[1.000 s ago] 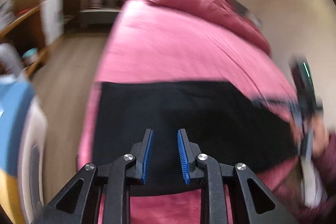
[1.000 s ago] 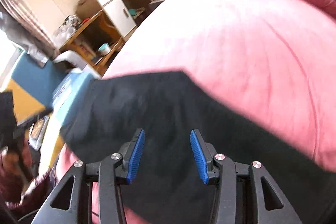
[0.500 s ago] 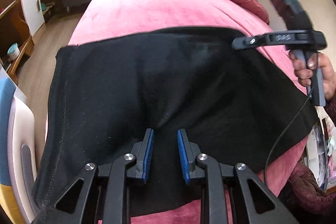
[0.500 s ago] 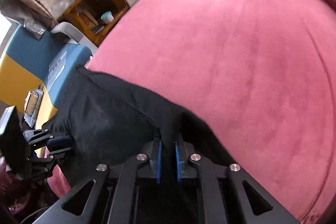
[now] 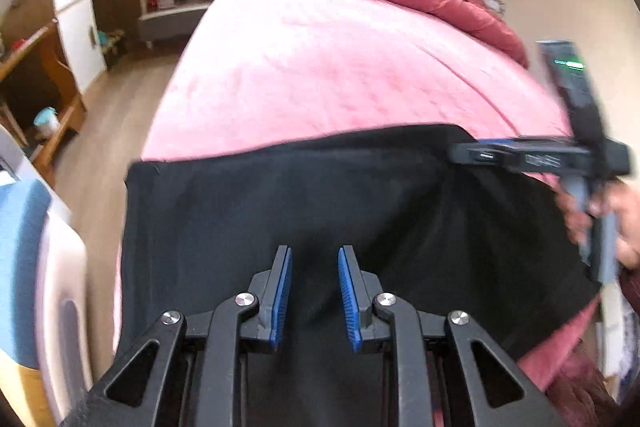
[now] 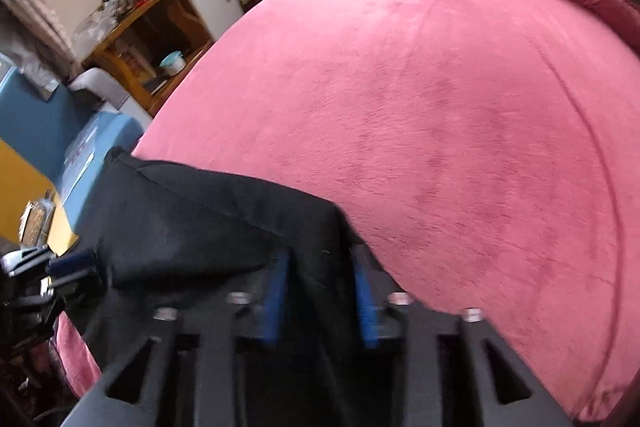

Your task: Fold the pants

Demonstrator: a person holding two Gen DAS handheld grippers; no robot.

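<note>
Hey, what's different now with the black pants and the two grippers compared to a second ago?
The right gripper clamped a fold of the black pants half a second ago; its fingers have just been opening, with cloth between them. The pants' far edge has settled lower across the pink bed. The left gripper looks unchanged: fingers narrowly apart over the dark fabric, no clear grip.

Right gripper (image 6: 320, 291) pointed down at the black pants (image 6: 192, 227) on the pink bed (image 6: 460, 131); its jaws had just been opening, blue pads apart with a fold of fabric between them. Left gripper (image 6: 60, 267) sat at the pants' far-left edge.
</note>
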